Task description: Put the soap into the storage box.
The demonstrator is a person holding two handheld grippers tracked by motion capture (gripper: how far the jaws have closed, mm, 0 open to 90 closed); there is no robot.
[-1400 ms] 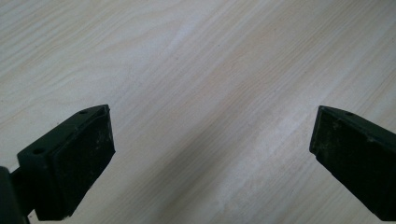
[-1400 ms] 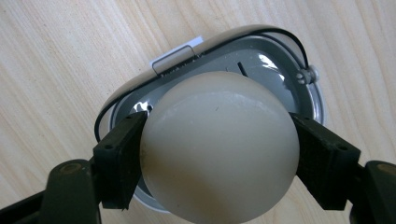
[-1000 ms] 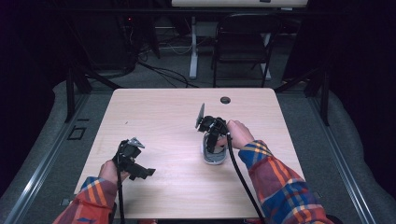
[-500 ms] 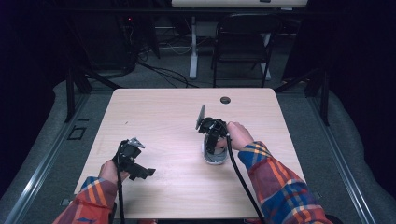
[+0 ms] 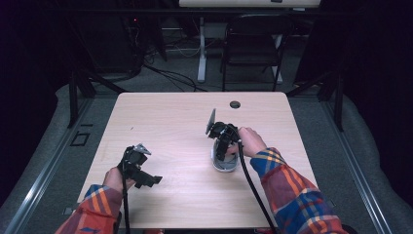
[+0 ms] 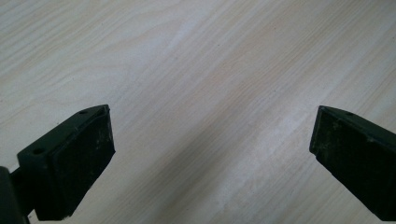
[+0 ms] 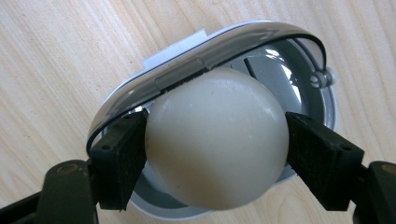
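A person in plaid sleeves works at a pale wooden counter [image 5: 175, 117], a handheld gripper in each hand. The right gripper [image 7: 212, 156] stands over a small grey oval dish [image 7: 289, 91] with a shiny curved rim, which sits on the counter to the right of centre, nearer the person than the dark round grommet hole [image 5: 235, 104] at the counter's far edge. Between that gripper's fingers [image 7: 119, 158] sits a cream-white ball [image 7: 217, 140], egg-smooth and matte, low in the mouth of the dish. The fingers have just been easing apart a little, yet both black pads lie against the ball's sides, so it reads as gripped, though lightly.

Well to the left of the dish, the left gripper [image 6: 212, 154] hangs idle just above bare wood, its fingers spread wide with nothing between them.

Whether the ball rests its weight on the dish floor cannot be told from here. By the look of it the ball has all but arrived in the dish; what seems left is for the fingers to let go fully and for the right hand [image 5: 249, 141] to lift clear without rolling the ball out.
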